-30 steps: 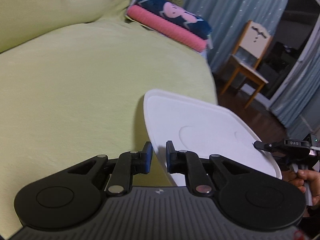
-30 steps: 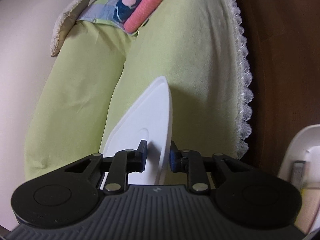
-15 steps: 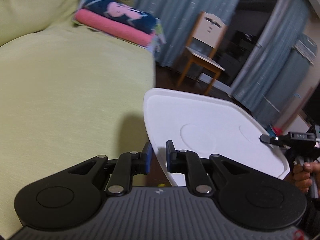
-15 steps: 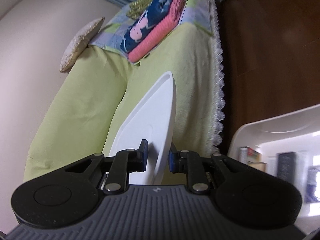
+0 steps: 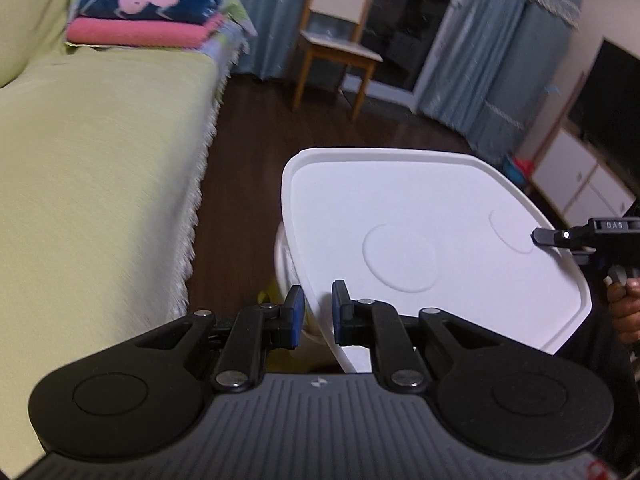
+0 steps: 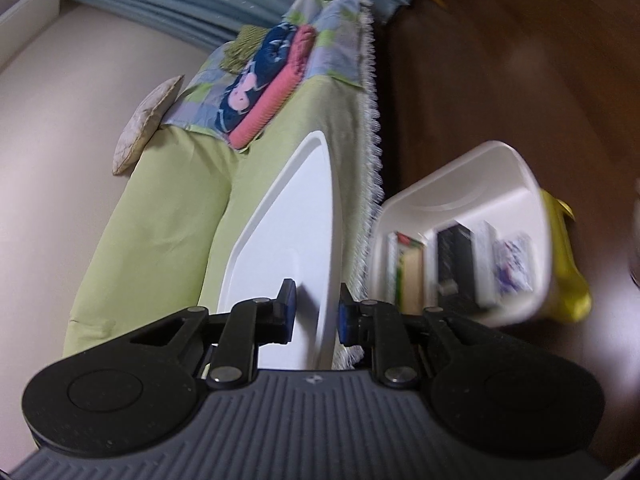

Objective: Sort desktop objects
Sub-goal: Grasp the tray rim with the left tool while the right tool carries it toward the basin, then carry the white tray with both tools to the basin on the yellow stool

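White smooth plastic lid [image 5: 420, 216], flat with rounded corners, a raised rim and two shallow round dimples, is being held in the air between both grippers. Left gripper [image 5: 316, 308] is being seen with blue-padded jaws narrow, clamped on the lid's near edge. Right gripper [image 6: 316, 312] is being seen the same way, jaws narrow on the opposite edge, lid edge-on in its view; its black finger [image 5: 560, 236] is being seen on the lid's far rim from the left wrist view, with a hand [image 5: 624, 308] just behind it.

White plastic bin [image 6: 480, 208], glossy with rounded walls, is being seen low beside the lid, with boxes and packets blurred inside, and something yellow [image 6: 568, 280] is touching its outer side. Lime-green soft sofa cover [image 5: 100, 160] with a white fringed hem is lying to the left; folded pink and navy towels [image 5: 148, 16] are being stacked at its far end. Dark wood floor [image 5: 248, 120] is lying below.

Compared with a second ago, the lid is being carried off the sofa and is now being held over the floor and the bin, and the bin is being shown more fully.
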Demonstrator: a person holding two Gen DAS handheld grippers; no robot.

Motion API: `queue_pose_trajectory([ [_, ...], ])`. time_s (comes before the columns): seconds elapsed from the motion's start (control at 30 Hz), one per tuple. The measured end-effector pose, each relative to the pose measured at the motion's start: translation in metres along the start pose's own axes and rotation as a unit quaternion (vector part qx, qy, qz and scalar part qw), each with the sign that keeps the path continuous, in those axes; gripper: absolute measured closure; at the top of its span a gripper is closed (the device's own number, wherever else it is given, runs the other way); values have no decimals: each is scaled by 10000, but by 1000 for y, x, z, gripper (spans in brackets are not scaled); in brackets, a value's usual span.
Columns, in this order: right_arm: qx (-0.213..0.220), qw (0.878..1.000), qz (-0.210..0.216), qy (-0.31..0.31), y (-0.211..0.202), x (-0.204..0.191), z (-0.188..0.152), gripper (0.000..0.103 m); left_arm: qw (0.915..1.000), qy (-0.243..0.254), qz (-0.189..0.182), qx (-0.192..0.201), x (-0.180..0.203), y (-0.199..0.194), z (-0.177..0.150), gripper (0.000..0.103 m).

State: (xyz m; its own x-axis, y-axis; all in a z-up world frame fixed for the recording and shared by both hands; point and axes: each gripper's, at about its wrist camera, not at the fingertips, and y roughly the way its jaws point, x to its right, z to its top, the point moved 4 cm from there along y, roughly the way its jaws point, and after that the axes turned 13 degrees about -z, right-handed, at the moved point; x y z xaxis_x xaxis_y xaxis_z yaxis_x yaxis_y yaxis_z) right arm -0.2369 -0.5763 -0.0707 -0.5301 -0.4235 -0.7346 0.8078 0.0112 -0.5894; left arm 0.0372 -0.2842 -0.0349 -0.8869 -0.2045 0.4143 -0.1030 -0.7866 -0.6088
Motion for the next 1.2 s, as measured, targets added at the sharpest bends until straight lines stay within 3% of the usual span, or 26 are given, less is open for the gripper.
queue_pose_trajectory([
  [0.27,-409,9976,-261,491,-47,62,-63,85,9974,-9,-34,-724,52,16,-50,88],
  [0.53,-755,9926,-473,830,-66,103,-115,85,9919,-69,62,-1270,77,20,-92,88],
  [0.73,-931,9918,-471,742,-69,103,-134,85,9882,-58,200,-1515,79,24,-112,92],
  [0.77,-972,9915,-415,763,-68,103,-136,85,9882,-107,153,-1523,78,24,-115,103],
  [0.87,-1069,9914,-242,708,-62,95,-142,89,9885,-300,-144,-1474,78,24,-124,103],
  [0.93,-1087,9917,-377,576,-58,91,-146,88,9870,-209,-16,-1591,79,31,-129,103],
  [1.2,-1152,9906,-523,513,-56,88,-149,92,9862,-386,-265,-1587,75,38,-136,103],
])
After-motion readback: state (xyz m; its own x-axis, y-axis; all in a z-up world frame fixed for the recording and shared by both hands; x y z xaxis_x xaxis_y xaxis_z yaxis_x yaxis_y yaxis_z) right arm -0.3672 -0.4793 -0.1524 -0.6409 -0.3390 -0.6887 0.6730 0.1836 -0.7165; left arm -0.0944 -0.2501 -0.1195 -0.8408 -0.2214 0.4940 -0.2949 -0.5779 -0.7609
